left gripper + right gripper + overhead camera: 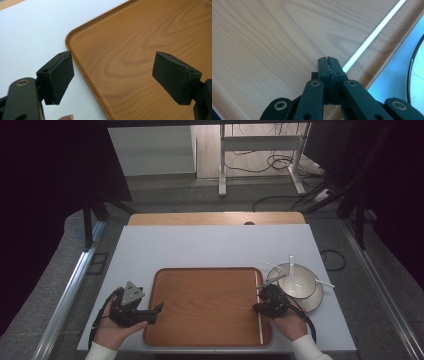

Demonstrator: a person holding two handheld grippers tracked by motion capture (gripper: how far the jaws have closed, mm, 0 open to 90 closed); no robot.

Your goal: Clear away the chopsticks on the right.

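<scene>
Just right of shut right claw, white chopstick, on tray

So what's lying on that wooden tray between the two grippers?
Mostly bare wood. In the high view, a thin white stick lies along the tray by the right gripper; the left gripper hovers opposite.

Left hand-held gripper sits low at the near left, jaws spread wide, gripped from behind by the left hand. Right hand-held gripper points leftward, jaws pressed fully together, right hand behind it.
</scene>
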